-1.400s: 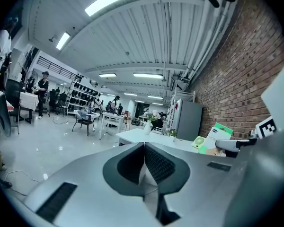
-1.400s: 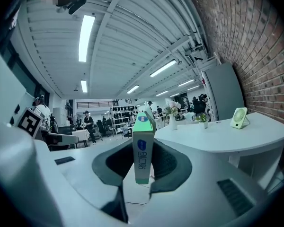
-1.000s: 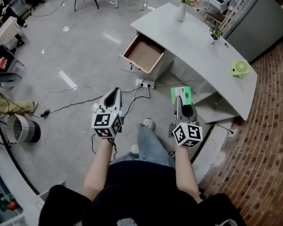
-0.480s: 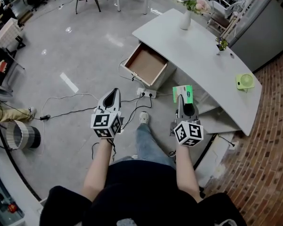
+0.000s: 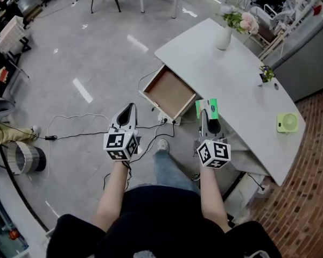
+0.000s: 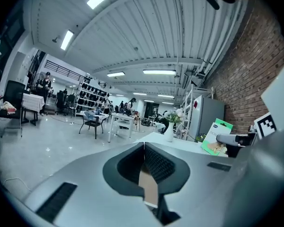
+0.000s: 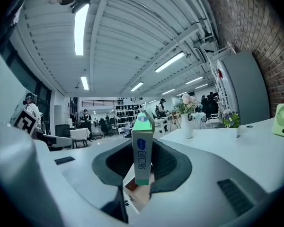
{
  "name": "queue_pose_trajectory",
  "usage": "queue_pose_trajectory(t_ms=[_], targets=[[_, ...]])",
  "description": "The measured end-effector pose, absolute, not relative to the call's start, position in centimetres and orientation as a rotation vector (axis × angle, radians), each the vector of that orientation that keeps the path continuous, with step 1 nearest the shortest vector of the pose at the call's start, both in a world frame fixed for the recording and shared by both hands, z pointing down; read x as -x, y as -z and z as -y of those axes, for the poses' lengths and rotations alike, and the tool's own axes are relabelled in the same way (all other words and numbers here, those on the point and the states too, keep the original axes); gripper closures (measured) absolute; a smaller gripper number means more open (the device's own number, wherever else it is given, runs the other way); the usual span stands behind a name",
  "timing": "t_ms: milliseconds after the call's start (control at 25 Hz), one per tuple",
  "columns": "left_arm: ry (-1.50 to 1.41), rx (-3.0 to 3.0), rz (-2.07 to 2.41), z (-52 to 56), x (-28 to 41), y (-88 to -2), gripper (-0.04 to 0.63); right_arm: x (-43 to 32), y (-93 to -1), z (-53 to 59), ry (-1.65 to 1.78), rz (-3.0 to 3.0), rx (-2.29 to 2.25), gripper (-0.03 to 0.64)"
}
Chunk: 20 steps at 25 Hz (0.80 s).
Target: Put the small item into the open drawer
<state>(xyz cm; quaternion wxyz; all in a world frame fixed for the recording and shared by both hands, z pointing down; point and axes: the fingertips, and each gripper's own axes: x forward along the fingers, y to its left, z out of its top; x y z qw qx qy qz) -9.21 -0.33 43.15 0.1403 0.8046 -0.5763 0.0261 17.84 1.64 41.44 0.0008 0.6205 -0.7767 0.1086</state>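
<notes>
My right gripper (image 5: 208, 110) is shut on a small green box (image 5: 207, 107), seen edge-on between the jaws as a thin green and white carton (image 7: 142, 155). It hangs just right of the open drawer (image 5: 169, 92), which juts from the white desk (image 5: 231, 74) and shows a bare brown bottom. My left gripper (image 5: 128, 112) is shut with nothing in it, its pads (image 6: 151, 162) pressed together, held over the floor to the left of the drawer.
On the desk stand a vase of flowers (image 5: 225, 34), a small potted plant (image 5: 266, 74) and a green fan (image 5: 288, 122). A power strip and cables (image 5: 161, 120) lie on the floor below the drawer. A bin (image 5: 24, 157) stands at the left. The person's leg and shoe (image 5: 162, 144) are below.
The view has moved toward the desk: the drawer now sits closer, between the two grippers. Both grippers keep their hold and pose.
</notes>
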Motion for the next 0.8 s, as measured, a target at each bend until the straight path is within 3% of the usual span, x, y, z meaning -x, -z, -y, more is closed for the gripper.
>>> queue_pose_trajectory(t_ms=[360,800], targets=[[-0.079,-2.235,1.707,11.3,8.8,-44.3,0.572,-16.9,-42.8,10.7,-0.36,2.461,-1.796,0.531],[-0.113,-2.204,1.683,15.4,10.2,-46.2,0.572,-13.4,-45.0,14.9,-0.394,2.44,-1.708,0.531]])
